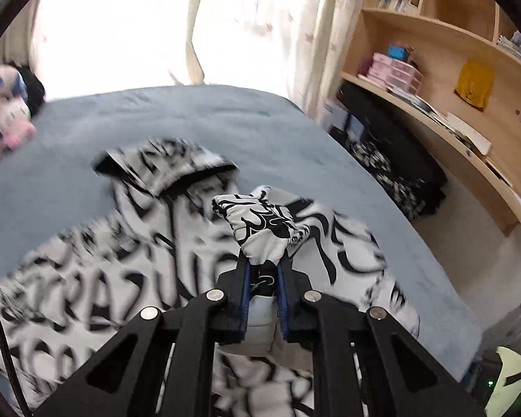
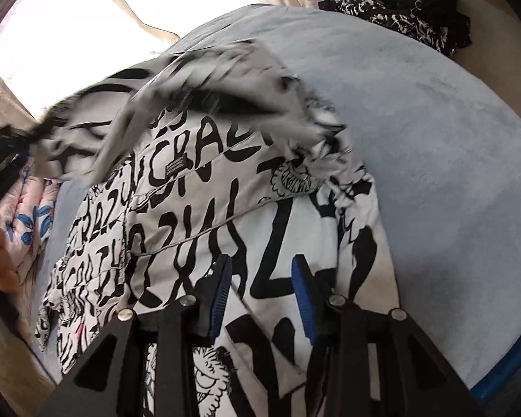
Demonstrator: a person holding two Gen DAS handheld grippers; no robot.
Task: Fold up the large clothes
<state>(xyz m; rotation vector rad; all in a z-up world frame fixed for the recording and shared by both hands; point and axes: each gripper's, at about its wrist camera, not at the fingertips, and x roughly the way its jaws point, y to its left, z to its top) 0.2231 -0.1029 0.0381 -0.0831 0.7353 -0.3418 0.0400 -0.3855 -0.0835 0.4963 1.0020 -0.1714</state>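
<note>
- My left gripper (image 1: 263,260) is clenched on a bunched sleeve end (image 1: 257,224) of the black-and-white printed jacket (image 1: 87,278), lifted above the garment's body.
- Right gripper (image 2: 262,272) is released, jaws apart w/ nothing between them, hovering over the jacket front (image 2: 278,229) near the bed's near edge.
- Step, as I judge it: folding a sleeve inward across the chest. Next move calls for laying that sleeve flat over the front, right side then pinning or smoothing.
- Jacket lies spread on the blue bed cover (image 1: 278,132), roughly mid-bed; hood (image 1: 163,163) twd the far edge.
- Raised fabric is blurred in the right view, exact lie unclear.
- Around: floral quilt (image 2: 24,201) at the bed's left edge, plush toys (image 1: 7,118) at the far-left corner, dark clothes pile (image 1: 396,173) on the floor by the wooden shelves (image 1: 451,69). Nothing blocks the fold path.
</note>
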